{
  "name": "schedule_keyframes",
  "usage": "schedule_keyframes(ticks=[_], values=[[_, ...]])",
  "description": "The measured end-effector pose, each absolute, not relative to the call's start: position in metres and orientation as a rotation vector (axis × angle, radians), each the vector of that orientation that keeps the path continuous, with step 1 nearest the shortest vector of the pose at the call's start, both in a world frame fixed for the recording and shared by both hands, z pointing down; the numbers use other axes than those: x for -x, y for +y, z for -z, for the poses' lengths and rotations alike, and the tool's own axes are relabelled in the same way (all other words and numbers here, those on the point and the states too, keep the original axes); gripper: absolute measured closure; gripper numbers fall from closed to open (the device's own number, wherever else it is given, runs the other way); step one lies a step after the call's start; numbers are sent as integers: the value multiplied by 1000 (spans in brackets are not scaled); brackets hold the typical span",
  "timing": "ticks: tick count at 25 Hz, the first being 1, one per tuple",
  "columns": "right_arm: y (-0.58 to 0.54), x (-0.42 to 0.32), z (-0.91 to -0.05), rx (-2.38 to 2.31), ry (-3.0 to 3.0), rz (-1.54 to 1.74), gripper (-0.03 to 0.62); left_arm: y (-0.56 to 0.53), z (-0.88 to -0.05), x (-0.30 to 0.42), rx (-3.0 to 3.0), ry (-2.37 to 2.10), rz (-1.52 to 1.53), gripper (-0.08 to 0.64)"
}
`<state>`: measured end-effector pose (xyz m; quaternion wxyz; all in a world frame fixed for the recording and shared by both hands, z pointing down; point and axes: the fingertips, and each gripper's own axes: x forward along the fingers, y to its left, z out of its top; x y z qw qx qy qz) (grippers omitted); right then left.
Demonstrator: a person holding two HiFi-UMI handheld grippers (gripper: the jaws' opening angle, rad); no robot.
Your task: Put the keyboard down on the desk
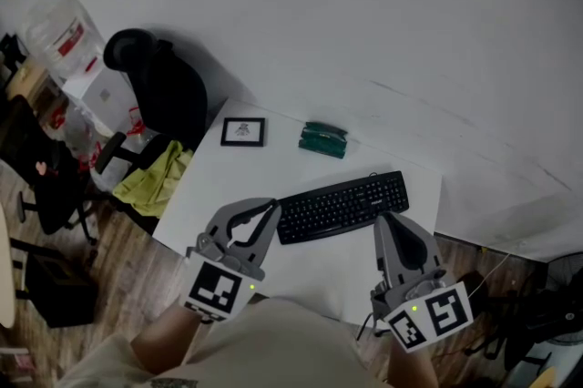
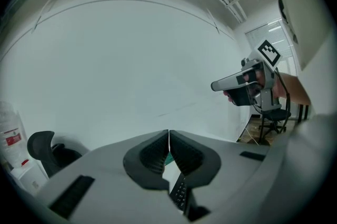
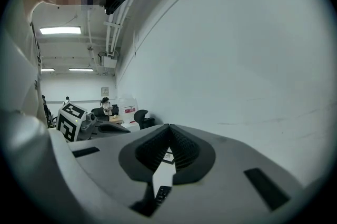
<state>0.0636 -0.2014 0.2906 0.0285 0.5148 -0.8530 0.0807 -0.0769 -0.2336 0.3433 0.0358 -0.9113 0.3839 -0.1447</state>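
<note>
The black keyboard (image 1: 342, 206) lies flat on the white desk (image 1: 237, 186), angled a little, with nothing gripping it. My left gripper (image 1: 273, 208) hovers by its left end and is shut, with nothing between the jaws. At the keyboard's right near corner my right gripper (image 1: 384, 219) is also shut and empty. In the left gripper view the jaws (image 2: 168, 136) meet, with keyboard keys (image 2: 180, 192) showing below them and the right gripper (image 2: 247, 83) off to the right. The right gripper view shows closed jaws (image 3: 169, 128) above the keyboard (image 3: 160, 194).
A small black picture frame (image 1: 243, 131) and a green object (image 1: 323, 140) sit at the desk's far side near the white wall. A black office chair (image 1: 159, 90) with a yellow-green cloth (image 1: 164, 177) stands left of the desk. Cables hang at the right front corner.
</note>
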Motion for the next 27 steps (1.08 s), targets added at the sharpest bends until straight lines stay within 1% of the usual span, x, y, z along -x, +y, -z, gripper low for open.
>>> schedule_keyframes(ticks=[27], values=[[-206,-68,-301,-1560,-2575,-261,568,-241,-346,76,2802,1176,473,535]])
